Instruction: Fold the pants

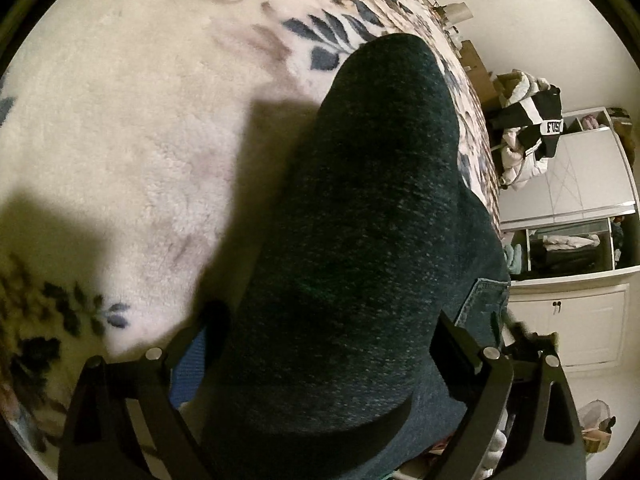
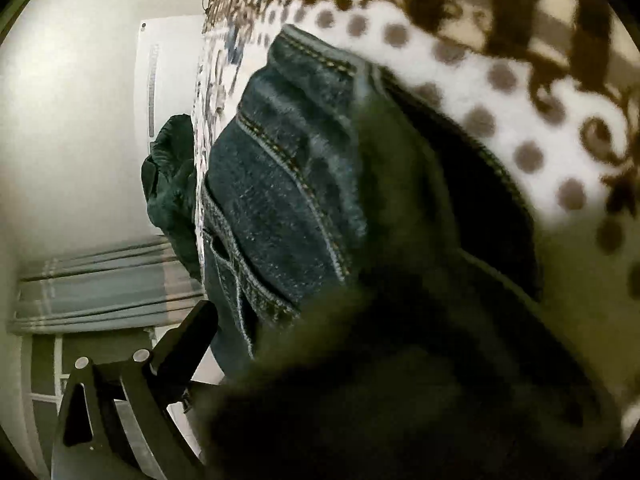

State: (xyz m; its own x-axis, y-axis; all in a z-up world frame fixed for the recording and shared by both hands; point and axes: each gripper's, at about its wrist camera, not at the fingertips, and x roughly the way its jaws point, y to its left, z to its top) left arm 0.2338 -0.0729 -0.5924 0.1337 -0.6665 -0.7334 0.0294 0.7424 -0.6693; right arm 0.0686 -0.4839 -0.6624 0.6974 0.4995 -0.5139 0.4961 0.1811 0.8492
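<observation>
Dark blue denim pants (image 1: 372,216) lie on a fluffy cream blanket with blue leaf print (image 1: 132,128). In the left wrist view the denim runs between the two fingers of my left gripper (image 1: 332,344), which stand wide apart on either side of it. A back pocket (image 1: 484,304) shows by the right finger. In the right wrist view the pants (image 2: 280,184) with yellow seam stitching fill the middle. Dark blurred cloth covers my right gripper (image 2: 320,340); only its left finger (image 2: 188,344) shows, so its state is hidden.
A white wardrobe with shelves (image 1: 572,216) and a black-and-white jacket (image 1: 532,128) stand beyond the bed's right edge. A spotted brown-and-white blanket (image 2: 500,92) lies right of the pants. Grey curtains (image 2: 100,288), a dark garment (image 2: 172,176) and a white wall are to the left.
</observation>
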